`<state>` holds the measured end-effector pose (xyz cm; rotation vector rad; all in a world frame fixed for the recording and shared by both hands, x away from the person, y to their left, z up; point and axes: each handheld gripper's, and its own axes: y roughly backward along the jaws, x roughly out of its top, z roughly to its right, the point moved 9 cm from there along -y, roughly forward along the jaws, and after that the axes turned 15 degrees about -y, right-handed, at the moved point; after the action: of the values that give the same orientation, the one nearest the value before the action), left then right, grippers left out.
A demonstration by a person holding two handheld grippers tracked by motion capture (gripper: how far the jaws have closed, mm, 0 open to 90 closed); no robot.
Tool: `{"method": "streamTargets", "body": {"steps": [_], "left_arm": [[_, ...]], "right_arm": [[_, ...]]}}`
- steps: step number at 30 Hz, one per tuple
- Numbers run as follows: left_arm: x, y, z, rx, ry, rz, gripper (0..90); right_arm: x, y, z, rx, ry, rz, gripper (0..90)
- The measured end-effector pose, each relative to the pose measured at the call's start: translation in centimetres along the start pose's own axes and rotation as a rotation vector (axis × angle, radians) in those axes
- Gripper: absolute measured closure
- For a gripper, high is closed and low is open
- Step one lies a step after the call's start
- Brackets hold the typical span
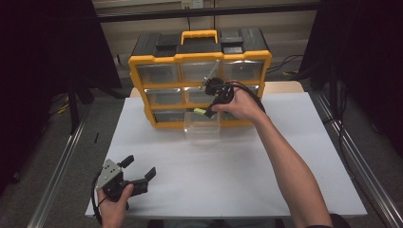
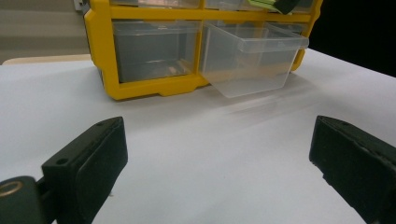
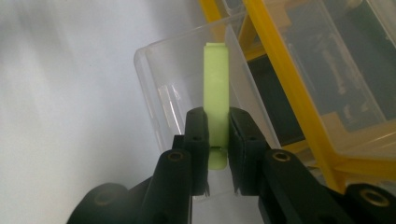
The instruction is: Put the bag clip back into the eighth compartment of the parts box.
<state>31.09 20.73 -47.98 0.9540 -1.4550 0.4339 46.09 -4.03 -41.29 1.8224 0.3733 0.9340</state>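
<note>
- My right tongs [image 3: 218, 140] are pinching a pale green strip [image 3: 216, 100] near its lower end; the pads press on both of its flat sides.
- My left tongs [image 1: 138, 168] sit spread wide and empty near the tabletop's [image 1: 247, 175] near left corner, well apart from the work.
- The relation that matters: the strip hangs over the open clear drawer [image 3: 187, 88], pulled out of the bottom row of the yellow cabinet [image 1: 199, 57] at the far edge of the tabletop.
- The strip's long axis runs straight on from the right tongs, its free end out past the jaws and over the drawer's inside. In the high view it lies roughly level, pointing left from the hand [image 1: 240, 105].
- The right hand is the nearer by far; the left has no part in this move, as I judge it.
- The strip looks flat, narrow, stiff, matte light green, with a square-cut far end. I cannot tell what it is made of.
- The drawer is see-through, thin-walled and looks empty.
- Next, I judge, I lower the strip below the rim before letting go, keeping the free end clear of the drawer's walls.
</note>
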Motion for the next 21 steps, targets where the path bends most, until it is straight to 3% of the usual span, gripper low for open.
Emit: {"method": "streamTargets", "body": {"steps": [2, 3, 4, 6, 7, 11, 17, 21], "left_arm": [[0.04, 0.04, -0.02, 0.002, 0.002, 0.003, 4.5], [0.01, 0.06, -0.13, 0.007, -0.003, 0.001, 4.5], [0.08, -0.02, -0.02, 0.002, 0.015, 0.011, 4.5], [0.04, -0.02, -0.06, 0.004, 0.014, 0.008, 4.5], [0.04, -0.03, -0.05, 0.003, 0.014, 0.008, 4.5], [0.07, -0.03, 0.03, 0.003, 0.013, 0.008, 4.5], [0.09, -0.01, -0.02, 0.003, 0.015, 0.011, 4.5], [0.09, 0.00, -0.01, 0.002, 0.015, 0.011, 4.5]], "right_arm": [[-0.03, -0.14, 0.23, 0.003, 0.020, -0.005, 78.4], [-0.14, -0.17, 0.20, -0.003, -0.003, -0.015, 78.4], [-0.10, -0.27, 0.32, -0.007, 0.000, -0.010, 78.4], [-0.12, -0.14, 0.30, -0.003, -0.010, -0.008, 78.4], [-0.12, -0.09, 0.46, -0.006, 0.011, -0.009, 78.4], [-0.20, -0.10, 0.42, -0.007, 0.006, -0.015, 76.1], [-0.12, -0.27, 0.84, -0.027, -0.019, 0.002, 52.1], [0.10, -0.18, 0.82, -0.020, -0.028, 0.026, 45.2]]}}
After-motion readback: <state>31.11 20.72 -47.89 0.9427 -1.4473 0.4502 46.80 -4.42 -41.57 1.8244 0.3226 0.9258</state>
